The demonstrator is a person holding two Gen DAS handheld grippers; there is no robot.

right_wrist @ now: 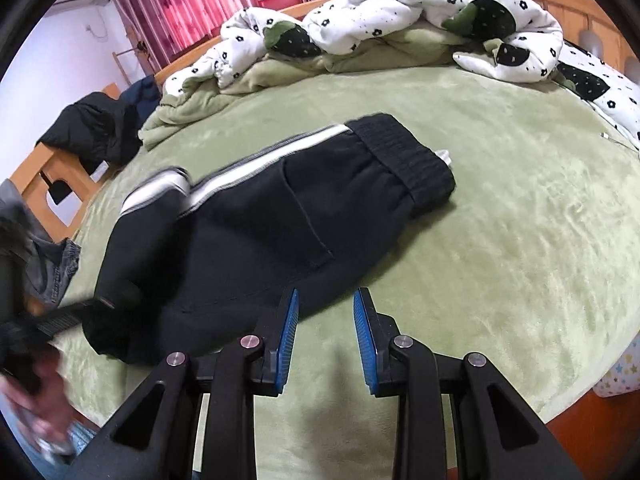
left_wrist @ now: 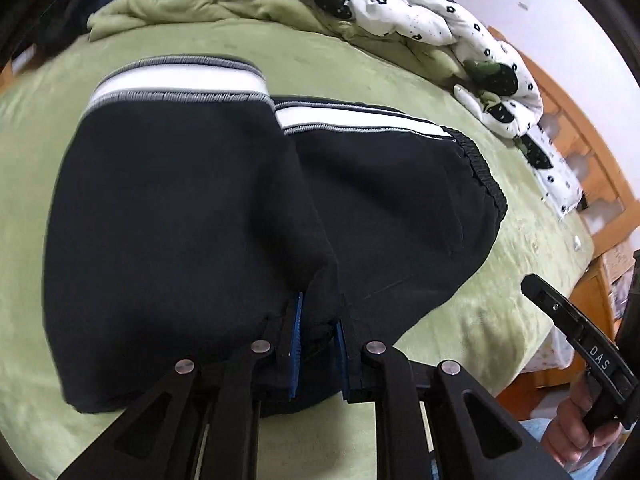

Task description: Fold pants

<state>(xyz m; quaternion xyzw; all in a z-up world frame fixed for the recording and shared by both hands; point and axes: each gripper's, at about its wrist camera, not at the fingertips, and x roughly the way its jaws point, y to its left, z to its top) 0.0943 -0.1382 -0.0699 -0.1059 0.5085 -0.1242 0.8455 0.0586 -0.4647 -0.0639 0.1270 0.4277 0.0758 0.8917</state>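
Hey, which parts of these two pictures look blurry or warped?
Left wrist view: the fisheye bows the green bed into a dome; the pants and left hand-held gripper look fairly sharp. Right wrist view: motion blur smears the lower left corner, while the right hand-held gripper stays crisp.

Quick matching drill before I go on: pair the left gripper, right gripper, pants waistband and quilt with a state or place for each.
Things:
1. left gripper
2. right gripper
3. pants waistband
4. quilt

States or places:
A. bunched along the bed's far edge
B. open, above bare green blanket
C. shut on black pants fabric
D. ribbed black band at the pants' far end

Pairs: 1-C, 2-B, 3-D, 4-A
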